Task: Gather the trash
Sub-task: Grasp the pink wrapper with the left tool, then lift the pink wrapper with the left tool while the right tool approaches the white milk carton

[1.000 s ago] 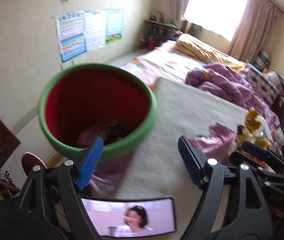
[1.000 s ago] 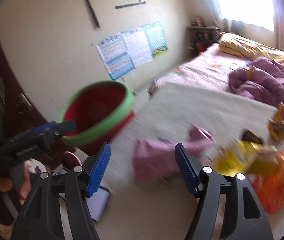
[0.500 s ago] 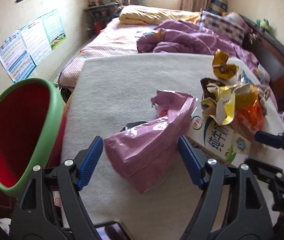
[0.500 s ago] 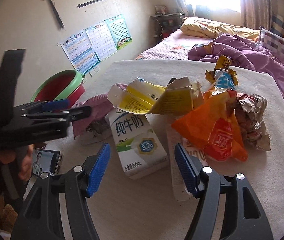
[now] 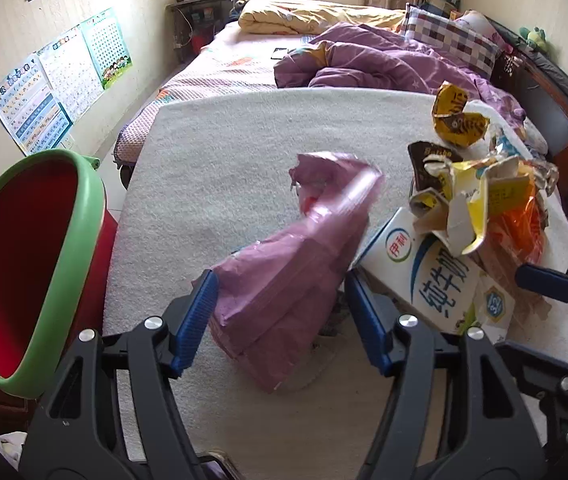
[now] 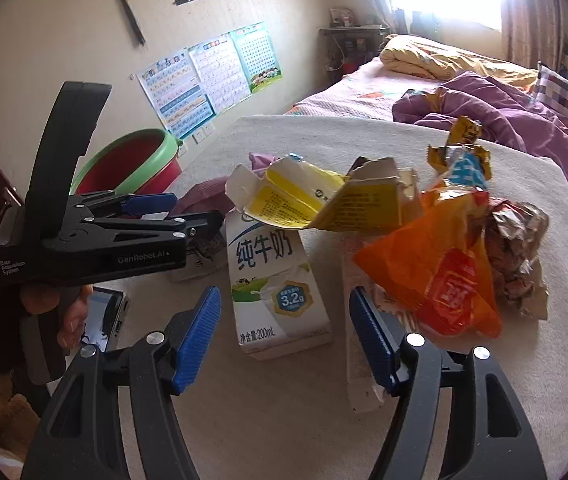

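A crumpled purple plastic bag [image 5: 296,264] lies on the white table mat [image 5: 223,168], and my open left gripper [image 5: 279,316] straddles its near end without closing on it. A red bin with a green rim [image 5: 23,256] stands off the table's left edge; it also shows in the right wrist view [image 6: 127,164]. My right gripper [image 6: 286,336] is open around the near end of a white milk carton [image 6: 271,280]. A torn yellow carton [image 6: 324,200], an orange snack bag [image 6: 436,272], a crumpled foil wrapper [image 6: 516,240] and a flat white wrapper [image 6: 360,360] lie beside it.
A phone with a lit screen [image 6: 103,316] lies at the table's near left edge. A bed with a purple quilt [image 5: 384,64] stands behind the table. A gold and a dark wrapper [image 5: 456,120] lie at the table's far right. Posters [image 5: 55,92] hang on the left wall.
My left gripper swung from over the bin back to the table and now straddles the purple bag. My right gripper moved right over the milk carton. Both stayed open.
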`<state>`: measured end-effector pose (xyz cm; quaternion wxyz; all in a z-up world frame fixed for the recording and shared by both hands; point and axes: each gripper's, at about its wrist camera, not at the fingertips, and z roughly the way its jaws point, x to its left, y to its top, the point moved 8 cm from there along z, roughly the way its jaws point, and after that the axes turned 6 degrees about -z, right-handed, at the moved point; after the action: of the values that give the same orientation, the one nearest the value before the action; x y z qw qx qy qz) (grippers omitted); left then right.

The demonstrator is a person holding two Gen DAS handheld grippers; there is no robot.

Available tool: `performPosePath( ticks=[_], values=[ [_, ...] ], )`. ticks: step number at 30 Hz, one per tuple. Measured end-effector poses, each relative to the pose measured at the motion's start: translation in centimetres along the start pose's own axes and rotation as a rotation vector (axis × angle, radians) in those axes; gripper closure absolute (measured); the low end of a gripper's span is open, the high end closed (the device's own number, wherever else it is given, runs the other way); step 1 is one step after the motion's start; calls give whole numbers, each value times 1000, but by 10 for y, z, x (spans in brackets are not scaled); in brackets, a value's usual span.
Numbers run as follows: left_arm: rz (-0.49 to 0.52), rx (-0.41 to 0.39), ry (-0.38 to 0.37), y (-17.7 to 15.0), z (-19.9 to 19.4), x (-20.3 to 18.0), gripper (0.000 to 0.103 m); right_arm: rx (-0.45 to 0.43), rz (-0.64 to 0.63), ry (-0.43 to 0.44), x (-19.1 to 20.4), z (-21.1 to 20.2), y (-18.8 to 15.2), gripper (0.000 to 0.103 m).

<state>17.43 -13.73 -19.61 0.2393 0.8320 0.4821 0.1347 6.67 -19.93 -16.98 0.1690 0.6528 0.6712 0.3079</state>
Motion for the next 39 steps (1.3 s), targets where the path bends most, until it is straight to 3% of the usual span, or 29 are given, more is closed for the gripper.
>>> performPosePath(
  ticks=[1, 3, 5, 7, 9, 13, 18, 24, 29, 39],
  values=[
    [1, 9, 3, -2, 2, 0, 41, 8, -7, 5, 1, 4, 1, 38],
    [-7, 12, 6, -4, 2, 1, 53, 26, -20, 9, 4, 11, -1, 38],
    [-25, -1, 6, -5, -3, 3, 70, 31, -21, 10, 4, 15, -2, 38],
    [-47, -11, 4, -6, -9, 6, 74, 40, -28, 15, 6, 18, -5, 40],
    [-69, -27, 5, -9, -17, 8, 75, 48, -42, 20, 7, 19, -7, 49],
    [-123, -35, -17, -16, -30, 9, 75, 48, -20, 57, 9, 17, -9, 49],
    [-259, -34, -64, -27, -39, 12, 69, 57, -25, 63, 12, 17, -11, 49],
    [-254, -38, -47, -24, -37, 14, 65, 57, -22, 64, 13, 16, -9, 48],
    [-279, -42, -45, -23, -38, 21, 50, 62, -22, 65, 13, 17, -10, 46],
    [-312, -62, -59, -16, -44, 35, 49, 66, -5, 75, 15, 16, -11, 41]
  ],
)
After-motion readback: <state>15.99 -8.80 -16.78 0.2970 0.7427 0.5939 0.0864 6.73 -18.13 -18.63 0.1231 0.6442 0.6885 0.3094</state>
